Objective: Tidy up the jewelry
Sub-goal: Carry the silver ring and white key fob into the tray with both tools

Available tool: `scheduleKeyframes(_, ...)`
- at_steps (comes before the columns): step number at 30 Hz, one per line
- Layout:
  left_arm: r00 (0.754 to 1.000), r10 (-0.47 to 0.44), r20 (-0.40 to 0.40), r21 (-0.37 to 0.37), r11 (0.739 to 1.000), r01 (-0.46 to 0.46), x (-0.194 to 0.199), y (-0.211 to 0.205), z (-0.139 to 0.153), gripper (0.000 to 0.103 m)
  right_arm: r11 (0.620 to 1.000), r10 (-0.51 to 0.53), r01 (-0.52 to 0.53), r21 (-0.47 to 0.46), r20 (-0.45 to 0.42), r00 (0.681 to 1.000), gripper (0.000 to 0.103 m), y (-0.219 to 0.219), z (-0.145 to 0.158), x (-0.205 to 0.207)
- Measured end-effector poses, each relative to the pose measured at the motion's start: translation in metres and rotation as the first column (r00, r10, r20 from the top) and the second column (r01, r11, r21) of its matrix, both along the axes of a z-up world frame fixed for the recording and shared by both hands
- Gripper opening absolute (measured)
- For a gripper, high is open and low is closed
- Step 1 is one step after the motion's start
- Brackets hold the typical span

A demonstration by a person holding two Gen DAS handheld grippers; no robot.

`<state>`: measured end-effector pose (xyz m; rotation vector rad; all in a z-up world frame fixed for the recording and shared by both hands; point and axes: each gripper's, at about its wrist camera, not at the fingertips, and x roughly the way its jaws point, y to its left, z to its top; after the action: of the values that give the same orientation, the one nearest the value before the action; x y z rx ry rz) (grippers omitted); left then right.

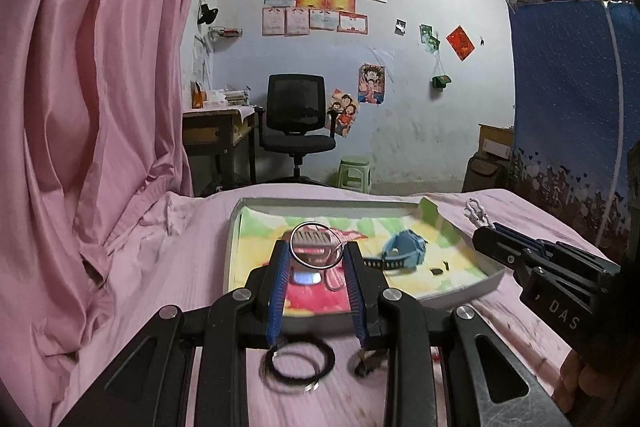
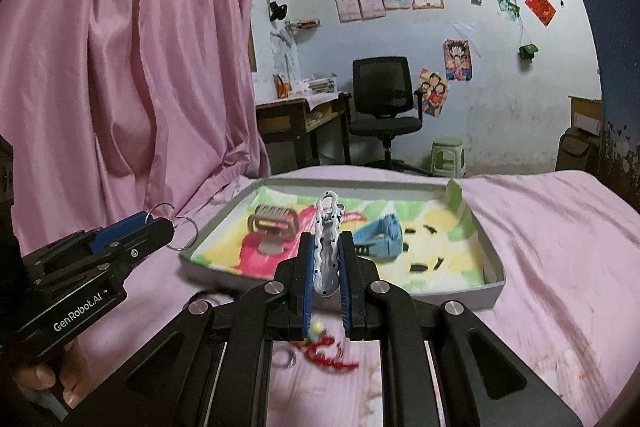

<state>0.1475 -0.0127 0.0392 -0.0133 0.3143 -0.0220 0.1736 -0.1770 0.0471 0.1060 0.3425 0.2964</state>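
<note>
Two handheld grippers, each clamped on one metal item above a shallow grey cardboard tray (image 1: 486,285).

Left wrist view: left gripper (image 1: 316,253) pinches one thin silver wire ring (image 1: 314,245) between ribbed blue pads; a second linked ring appears to hang behind it. The tray's patterned liner carries one blue plastic watch (image 1: 404,253). One black cord loop (image 1: 298,363) lies on pink bedsheet (image 1: 160,287) beside the tray's near edge.
Right wrist view: right gripper (image 2: 327,247) grips one wavy white metal clip (image 2: 327,247), upright. One grey comb-like clasp (image 2: 272,221) lies in the tray; open sheet to the right.
</note>
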Motion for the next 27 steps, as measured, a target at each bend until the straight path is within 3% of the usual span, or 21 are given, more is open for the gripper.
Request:
scheduleKeyframes(19,0.998,0.055,0.007,0.020,0.998,-0.055,0.073,0.000,-0.003,0.026,0.998,-0.050,0.051,-0.041,0.030,0.998,0.011,0.007,0.004,0.069)
scheduleKeyframes(27,0.995,0.053,-0.085,0.000,0.999,-0.053,0.106,0.003,-0.011,0.026,0.997,-0.047,0.048,-0.060,0.015,0.999,0.011,0.010,-0.004,0.088)
